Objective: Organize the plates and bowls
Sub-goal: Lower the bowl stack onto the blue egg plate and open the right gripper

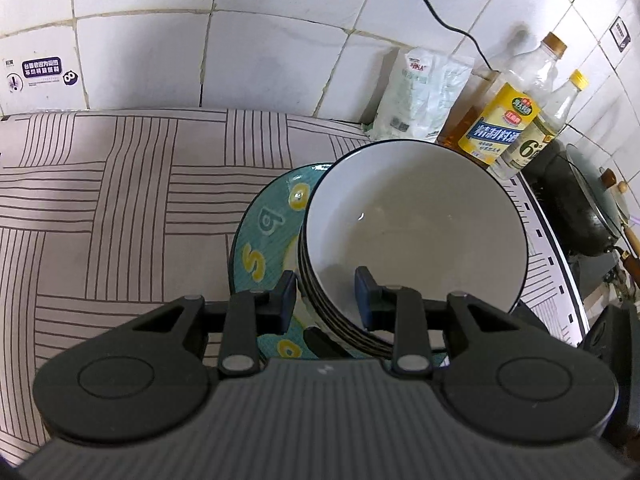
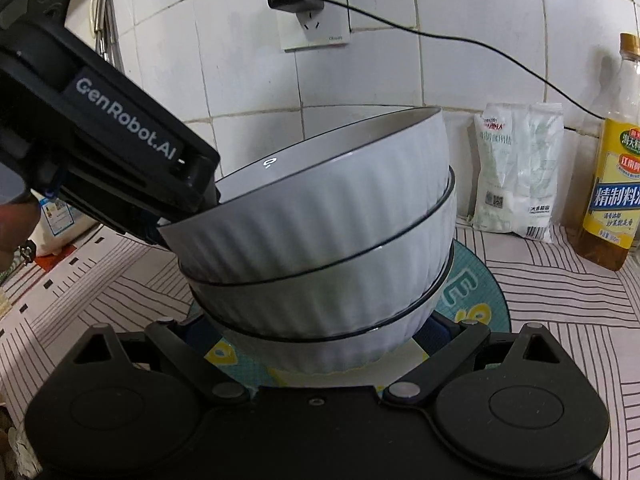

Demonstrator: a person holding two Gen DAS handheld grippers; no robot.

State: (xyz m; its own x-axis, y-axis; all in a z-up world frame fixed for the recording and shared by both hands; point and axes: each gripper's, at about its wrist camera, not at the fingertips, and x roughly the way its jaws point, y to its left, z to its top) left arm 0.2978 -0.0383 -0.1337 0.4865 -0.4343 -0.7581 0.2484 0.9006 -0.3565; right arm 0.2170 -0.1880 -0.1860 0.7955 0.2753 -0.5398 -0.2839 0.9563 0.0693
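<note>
Because the stack of white ribbed bowls (image 2: 320,240) rests tilted on the teal plate (image 1: 272,232) on the patterned surface (image 1: 120,200), the left claw (image 1: 326,296) pinches its near rim, while the right claw (image 2: 320,332) spreads around its base, grip unclear.

Dim, cool indoor light, heavy fisheye bending at the edges, small glare spots inside the top bowl (image 1: 416,220), soft shadows on the wall tiles (image 1: 260,60), corners vignetted dark.
</note>
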